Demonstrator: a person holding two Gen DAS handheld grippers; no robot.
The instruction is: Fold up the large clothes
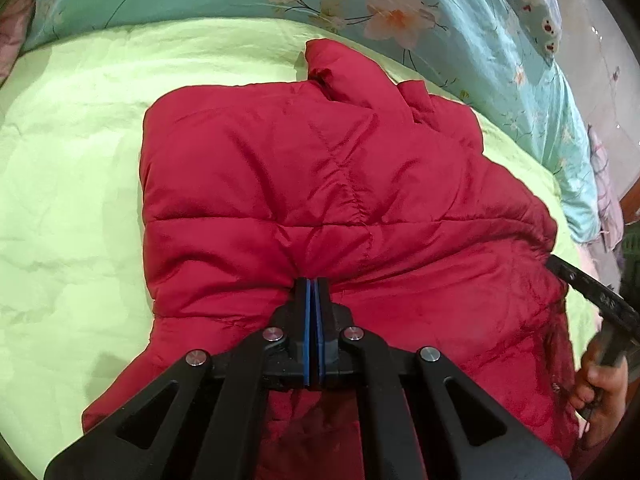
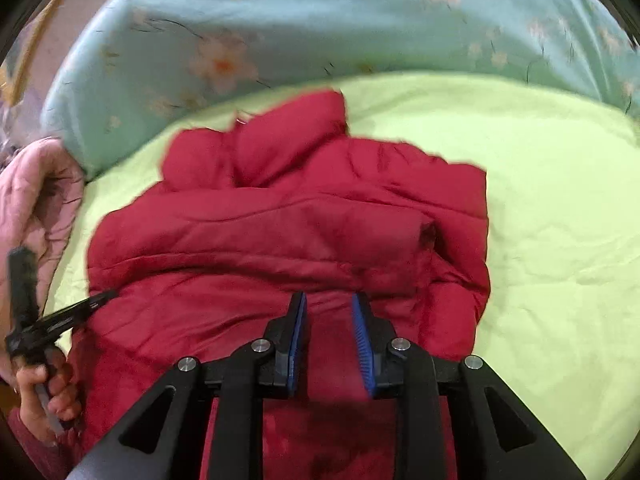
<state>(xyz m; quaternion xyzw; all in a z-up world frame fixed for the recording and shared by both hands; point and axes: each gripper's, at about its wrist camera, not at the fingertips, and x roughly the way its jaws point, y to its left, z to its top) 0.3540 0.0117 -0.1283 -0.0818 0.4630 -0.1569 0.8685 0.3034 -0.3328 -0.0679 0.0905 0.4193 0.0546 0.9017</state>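
A red quilted jacket [image 1: 320,184] lies partly folded on a light green sheet [image 1: 68,184]. My left gripper [image 1: 313,282] is shut on a pinch of the jacket's fabric near its middle, with creases pulling toward the pads. In the right wrist view the jacket [image 2: 288,220] lies under my right gripper [image 2: 329,300], which is open with red fabric between its blue pads [image 2: 362,340]. The right gripper also shows at the right edge of the left wrist view [image 1: 556,264]. The left gripper shows at the left edge of the right wrist view [image 2: 108,294].
A teal floral quilt [image 1: 420,12] lies bunched along the far side of the bed, and also shows in the right wrist view [image 2: 320,24]. Pink bedding [image 2: 36,192] sits at the left. The person's hands [image 1: 600,384] hold the gripper handles.
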